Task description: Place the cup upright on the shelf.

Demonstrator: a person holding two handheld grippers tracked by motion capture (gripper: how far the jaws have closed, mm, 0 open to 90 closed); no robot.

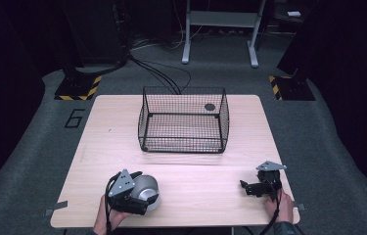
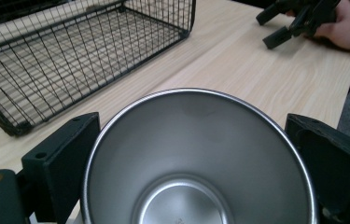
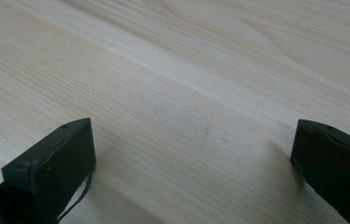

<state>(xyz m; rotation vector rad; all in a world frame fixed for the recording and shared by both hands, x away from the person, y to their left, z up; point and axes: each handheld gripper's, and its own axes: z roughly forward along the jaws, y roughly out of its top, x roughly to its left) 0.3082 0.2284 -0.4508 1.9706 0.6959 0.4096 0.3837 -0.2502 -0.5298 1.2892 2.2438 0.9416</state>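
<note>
Two grippers near the desk's [image 1: 181, 161] front edge: left gripper [image 1: 139, 196] clasps a steel cup [image 2: 196, 158]; right gripper [image 1: 244, 188] gapes wide, holding nothing.

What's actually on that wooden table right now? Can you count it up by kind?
Steel cup: 1
Black wire basket: 1
Hand-held gripper: 2, the left around the cup, the right with nothing between its jaws
Total: 4
</note>
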